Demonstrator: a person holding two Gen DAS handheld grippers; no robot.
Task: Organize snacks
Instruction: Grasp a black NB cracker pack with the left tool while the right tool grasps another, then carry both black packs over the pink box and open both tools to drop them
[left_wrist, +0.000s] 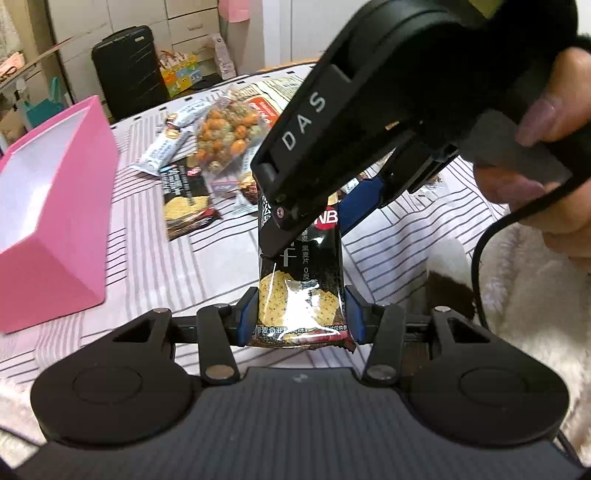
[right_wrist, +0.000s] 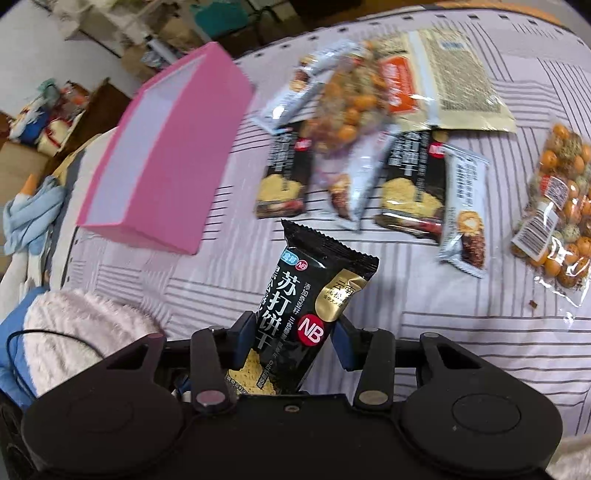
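On cloth: two black cracker packs (right_wrist: 282, 173).

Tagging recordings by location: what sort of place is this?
Probably a lived-in home room: snacks lie on a striped cloth, with a black suitcase, drawer units and floor clutter behind.

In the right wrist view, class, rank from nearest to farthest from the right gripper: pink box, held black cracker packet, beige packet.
1. Black cracker packet, between its jaws.
2. Pink box, upper left.
3. Beige packet, far top right.
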